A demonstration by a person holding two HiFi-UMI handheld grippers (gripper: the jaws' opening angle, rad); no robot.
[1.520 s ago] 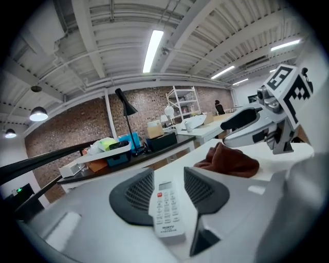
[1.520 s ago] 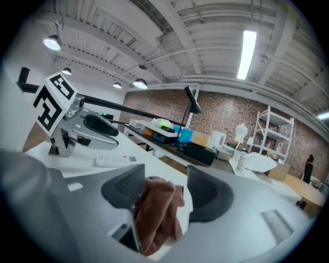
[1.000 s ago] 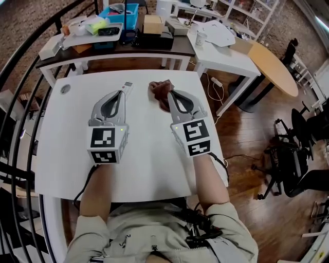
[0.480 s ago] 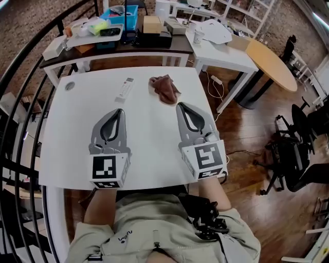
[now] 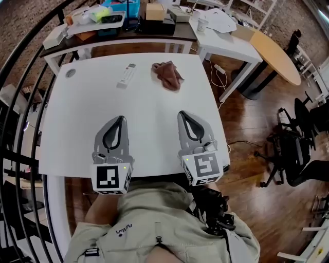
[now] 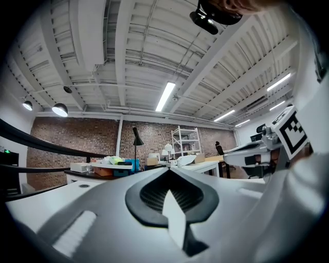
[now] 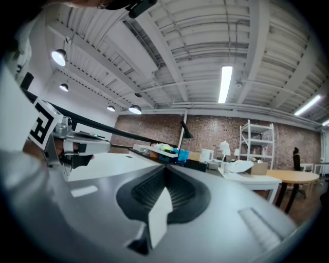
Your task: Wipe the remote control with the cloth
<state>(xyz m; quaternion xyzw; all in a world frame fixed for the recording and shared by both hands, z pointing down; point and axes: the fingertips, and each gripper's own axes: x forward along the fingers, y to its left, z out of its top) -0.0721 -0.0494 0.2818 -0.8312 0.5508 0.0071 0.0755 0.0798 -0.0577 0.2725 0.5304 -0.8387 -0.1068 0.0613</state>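
A white remote control [image 5: 126,75] lies near the far edge of the white table [image 5: 67,133], left of middle. A crumpled brown cloth [image 5: 168,74] lies to its right, also near the far edge. My left gripper [image 5: 121,118] rests low over the near part of the table, shut, with nothing between its jaws. My right gripper [image 5: 183,113] is beside it, likewise shut and empty. Both point level toward the far edge and sit well short of the remote and cloth. In the left gripper view the jaws [image 6: 168,170] meet at the tip; in the right gripper view they [image 7: 167,166] do too.
A small round fitting [image 5: 70,73] sits at the table's far left corner. Behind stands a dark table with a blue bin [image 5: 119,7] and boxes, then a white desk [image 5: 226,41] and a round wooden table [image 5: 275,60]. A black railing [image 5: 20,61] curves along the left. Office chairs [image 5: 295,149] are on the right.
Both grippers have drawn back from the far edge toward the near edge of the table. The cloth and remote now lie by themselves, well ahead of the jaws.
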